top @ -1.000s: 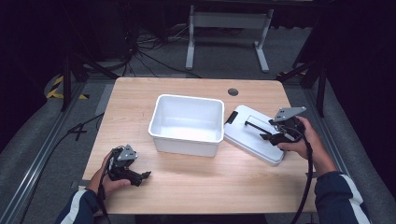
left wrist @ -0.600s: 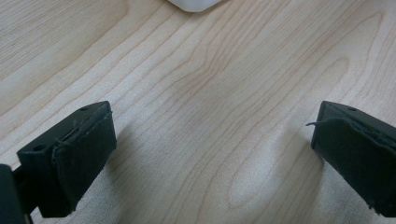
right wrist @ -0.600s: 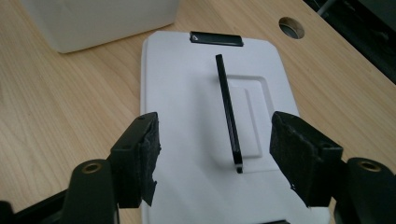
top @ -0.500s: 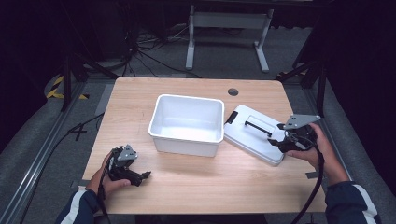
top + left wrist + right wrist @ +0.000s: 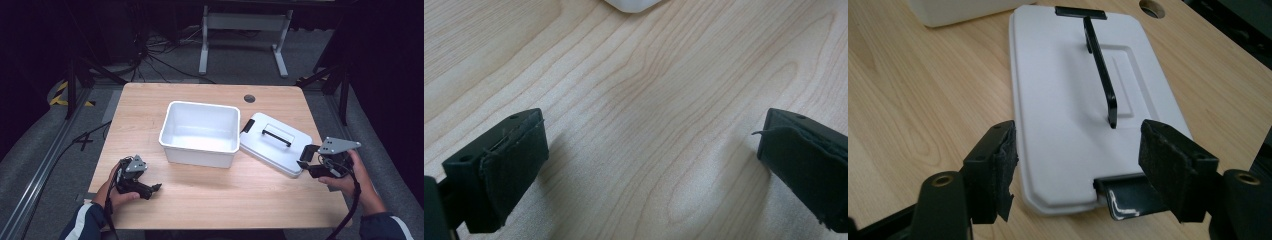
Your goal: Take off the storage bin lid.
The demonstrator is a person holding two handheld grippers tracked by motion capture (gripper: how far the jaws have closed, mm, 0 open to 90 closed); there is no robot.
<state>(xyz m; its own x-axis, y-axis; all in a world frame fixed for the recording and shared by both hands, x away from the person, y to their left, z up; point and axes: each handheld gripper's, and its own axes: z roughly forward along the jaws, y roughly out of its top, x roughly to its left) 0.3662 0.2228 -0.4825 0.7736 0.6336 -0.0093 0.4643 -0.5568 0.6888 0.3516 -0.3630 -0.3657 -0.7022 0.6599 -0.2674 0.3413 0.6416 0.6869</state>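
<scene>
Right gripper [image 5: 306,161]: your fingers spread wide, nothing held, at the near end of the lid.
Lid: flat white plastic lid with black handle [image 5: 274,143] lies on the wooden table [image 5: 210,200], beside the white plastic tub [image 5: 201,132].
Left gripper [image 5: 644,165]: your fingers open over bare table.

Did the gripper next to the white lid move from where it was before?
Yes. The right gripper was over the lid near its black handle; it has slid back toward the person, off the lid's near end, jaws open and empty.
</scene>
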